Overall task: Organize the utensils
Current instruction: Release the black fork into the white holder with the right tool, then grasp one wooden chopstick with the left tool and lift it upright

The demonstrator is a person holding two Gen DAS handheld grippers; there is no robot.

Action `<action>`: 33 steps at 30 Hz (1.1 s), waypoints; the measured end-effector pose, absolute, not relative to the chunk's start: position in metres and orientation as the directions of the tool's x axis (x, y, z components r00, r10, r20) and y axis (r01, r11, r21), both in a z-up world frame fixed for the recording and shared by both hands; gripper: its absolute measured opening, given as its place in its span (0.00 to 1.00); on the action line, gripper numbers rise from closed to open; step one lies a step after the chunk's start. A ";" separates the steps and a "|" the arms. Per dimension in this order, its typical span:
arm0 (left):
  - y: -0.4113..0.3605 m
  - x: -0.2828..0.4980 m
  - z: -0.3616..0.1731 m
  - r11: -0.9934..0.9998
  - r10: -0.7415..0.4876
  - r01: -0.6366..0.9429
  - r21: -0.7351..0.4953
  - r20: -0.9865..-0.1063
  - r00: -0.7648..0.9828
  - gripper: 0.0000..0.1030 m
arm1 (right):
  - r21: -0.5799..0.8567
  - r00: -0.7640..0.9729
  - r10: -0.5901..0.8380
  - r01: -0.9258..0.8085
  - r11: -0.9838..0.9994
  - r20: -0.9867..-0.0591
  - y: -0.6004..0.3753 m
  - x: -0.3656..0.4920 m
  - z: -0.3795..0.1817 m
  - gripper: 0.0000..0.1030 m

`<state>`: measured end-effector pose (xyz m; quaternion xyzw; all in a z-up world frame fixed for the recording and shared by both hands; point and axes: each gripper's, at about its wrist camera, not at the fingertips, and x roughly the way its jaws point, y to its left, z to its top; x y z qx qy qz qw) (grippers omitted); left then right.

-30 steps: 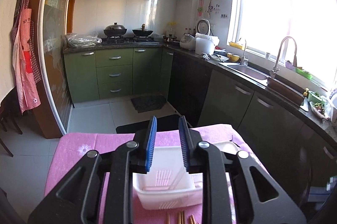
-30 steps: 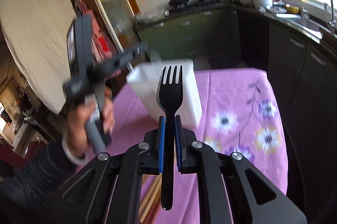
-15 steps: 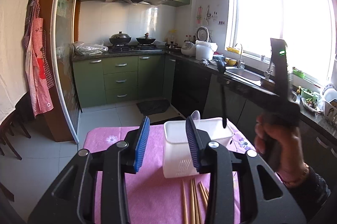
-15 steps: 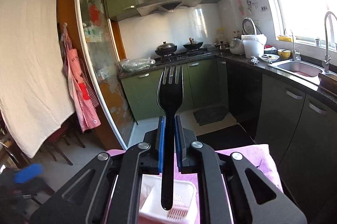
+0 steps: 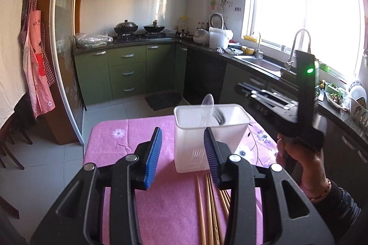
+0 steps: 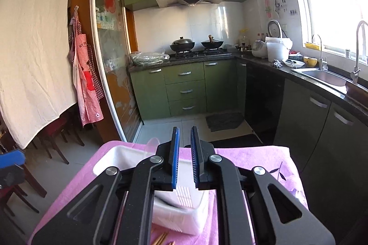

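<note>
A white plastic utensil holder [image 5: 211,136] stands upright on the pink tablecloth; it also shows in the right wrist view [image 6: 184,210]. A black fork [image 5: 218,117] and a clear spoon [image 5: 207,104] rest inside it. Several wooden chopsticks [image 5: 208,206] lie on the cloth in front of it. My left gripper [image 5: 182,156] is open and empty, just short of the holder. My right gripper [image 6: 184,157] is open and empty above the holder; the right gripper's body [image 5: 303,102] also shows in the left wrist view, held in a hand.
The table with its pink flowered cloth [image 5: 119,141] stands at the edge of a kitchen. Dark cabinets and a sink [image 5: 260,61] run along the right. Green cabinets [image 5: 126,72] are at the back. Chairs [image 6: 53,130] stand at the left.
The right gripper has opened and let go of the black fork, which now sits in the holder. The left gripper has opened wider and drawn back from the holder.
</note>
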<state>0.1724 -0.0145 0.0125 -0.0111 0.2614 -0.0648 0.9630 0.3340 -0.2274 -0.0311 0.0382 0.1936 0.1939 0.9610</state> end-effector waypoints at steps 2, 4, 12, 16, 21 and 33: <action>-0.018 0.175 0.006 0.990 -0.137 0.129 -0.053 -0.543 0.828 0.35 | 0.158 0.854 0.398 -0.365 0.917 -0.335 -0.235 0.319 -0.026 0.10; -0.022 0.180 -0.006 0.990 -0.137 0.130 -0.056 -0.605 0.784 0.35 | 0.153 0.862 0.397 -0.366 0.918 -0.317 -0.245 0.298 -0.021 0.10; -0.041 0.207 -0.070 0.982 -0.173 0.164 -0.095 -0.802 0.571 0.35 | 0.159 0.828 0.384 -0.349 0.923 -0.409 -0.284 0.226 -0.040 0.27; -0.053 0.224 -0.107 0.976 -0.197 0.175 -0.132 -0.875 0.442 0.24 | 0.165 0.795 0.354 -0.313 0.935 -0.493 -0.303 0.208 -0.070 0.27; -0.065 0.240 -0.135 0.980 -0.153 0.173 -0.094 -0.916 0.371 0.18 | 0.194 0.762 0.342 -0.282 0.940 -0.550 -0.323 0.199 -0.100 0.27; -0.078 0.263 -0.158 0.987 -0.053 0.163 -0.002 -0.950 0.309 0.12 | 0.210 0.731 0.362 -0.295 0.932 -0.579 -0.319 0.204 -0.105 0.27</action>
